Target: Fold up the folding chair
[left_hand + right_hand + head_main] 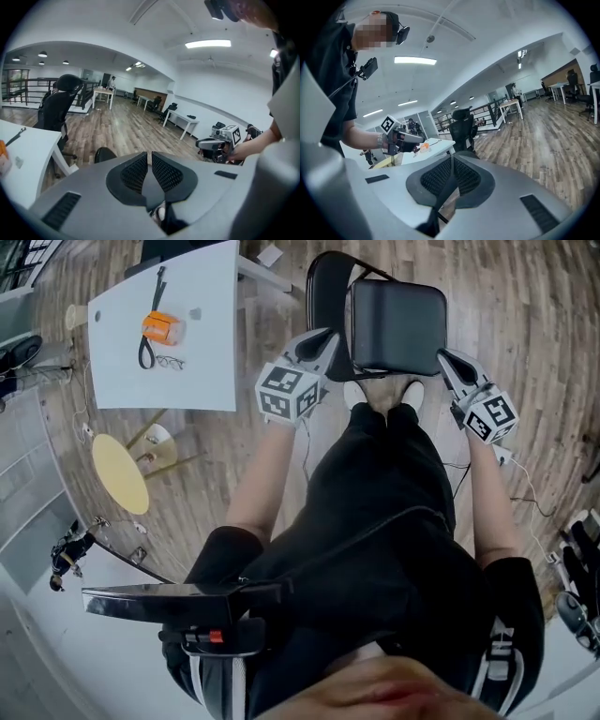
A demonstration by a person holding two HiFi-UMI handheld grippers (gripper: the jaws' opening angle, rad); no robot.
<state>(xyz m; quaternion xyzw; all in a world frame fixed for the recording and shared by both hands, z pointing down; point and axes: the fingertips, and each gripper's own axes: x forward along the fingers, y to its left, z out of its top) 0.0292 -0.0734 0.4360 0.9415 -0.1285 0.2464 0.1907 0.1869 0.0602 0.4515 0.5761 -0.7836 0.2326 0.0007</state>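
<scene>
Chair [398, 324] sits unfolded on the floor by the feet. Left tongs [322, 341] and right tongs [448, 360] flank the seat, both clenched shut. Pushing like that could slip off and tip it.

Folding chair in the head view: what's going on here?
A person stands over the black folding chair with a handheld gripper in each hand. The left gripper and right gripper sit either side of the seat, both with jaws shut and nothing between them. The chair looks unfolded with its seat flat, so folding has not started yet.
</scene>
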